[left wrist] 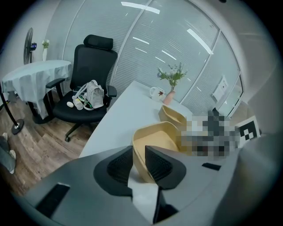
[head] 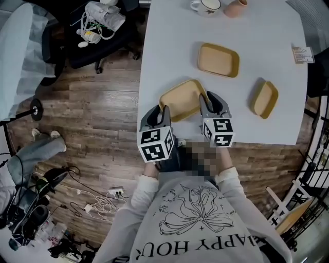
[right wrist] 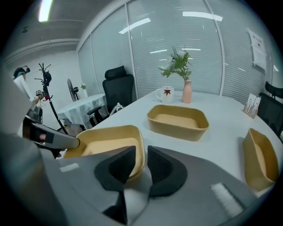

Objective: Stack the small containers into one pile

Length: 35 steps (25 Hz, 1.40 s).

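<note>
**While Two Wait, One Container Is Gripped**

Where the white table meets its near edge, the nearest container sits empty. The left gripper is clamped on its left wall and the right gripper on its right wall. The middle container and the far-right container lie well apart — both empty too.

White table is bearing middle container, right container, and near container at its front edge. Mug and pink vase are standing far back, card stand at right.
</note>
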Each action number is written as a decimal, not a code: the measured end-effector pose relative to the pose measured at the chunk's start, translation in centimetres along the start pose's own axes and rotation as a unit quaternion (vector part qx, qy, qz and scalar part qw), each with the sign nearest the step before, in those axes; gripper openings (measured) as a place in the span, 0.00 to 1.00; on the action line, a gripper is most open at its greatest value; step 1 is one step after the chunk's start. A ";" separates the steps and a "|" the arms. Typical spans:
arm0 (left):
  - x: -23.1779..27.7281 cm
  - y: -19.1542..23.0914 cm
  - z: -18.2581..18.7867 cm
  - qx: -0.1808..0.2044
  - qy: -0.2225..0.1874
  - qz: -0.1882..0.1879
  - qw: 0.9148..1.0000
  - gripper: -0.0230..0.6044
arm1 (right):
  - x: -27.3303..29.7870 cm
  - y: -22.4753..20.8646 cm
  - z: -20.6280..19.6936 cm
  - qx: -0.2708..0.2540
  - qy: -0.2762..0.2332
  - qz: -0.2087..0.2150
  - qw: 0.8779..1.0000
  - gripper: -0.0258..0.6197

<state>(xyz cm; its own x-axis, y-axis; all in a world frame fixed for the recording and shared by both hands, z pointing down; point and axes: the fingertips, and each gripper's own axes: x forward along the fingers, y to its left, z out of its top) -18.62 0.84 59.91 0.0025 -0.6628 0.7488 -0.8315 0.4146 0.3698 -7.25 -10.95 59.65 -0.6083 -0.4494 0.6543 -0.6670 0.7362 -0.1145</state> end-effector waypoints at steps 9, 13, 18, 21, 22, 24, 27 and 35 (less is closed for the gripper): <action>-0.4 0.6 1.9 0.003 -0.015 -0.005 1.000 0.15 | -0.8 0.7 1.4 0.029 -0.030 0.008 0.999 0.09; -1.1 0.5 4.0 0.010 -0.031 -0.006 0.999 0.13 | -1.7 1.1 3.5 0.032 -0.055 0.003 0.998 0.09; -1.6 -0.7 7.3 0.035 -0.051 -0.023 0.998 0.13 | -2.9 0.4 6.5 0.042 -0.087 -0.010 0.995 0.09; -1.3 -2.3 9.6 0.061 -0.062 -0.042 0.995 0.13 | -3.7 -0.8 8.1 0.055 -0.106 -0.029 0.992 0.09; -1.2 -3.0 10.4 0.070 -0.065 -0.049 0.994 0.13 | -4.0 -1.4 8.6 0.060 -0.112 -0.036 0.991 0.09; -1.0 -4.4 11.8 0.087 -0.069 -0.065 0.992 0.13 | -4.8 -2.4 9.5 0.070 -0.123 -0.049 0.989 0.09; -0.7 -6.2 13.3 0.101 -0.067 -0.083 0.989 0.12 | -5.9 -3.7 10.2 0.085 -0.135 -0.066 0.985 0.09; 1.0 -10.9 16.1 0.138 -0.060 -0.101 0.984 0.11 | -7.4 -7.7 11.0 0.124 -0.148 -0.088 0.977 0.09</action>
<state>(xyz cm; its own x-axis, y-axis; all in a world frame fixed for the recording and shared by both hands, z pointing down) -18.48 -14.38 47.83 0.1306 -0.7900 0.5990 -0.9398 0.0938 0.3287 -2.37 -18.92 47.46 -0.5477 -0.7115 0.4403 -0.8341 0.5054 -0.2208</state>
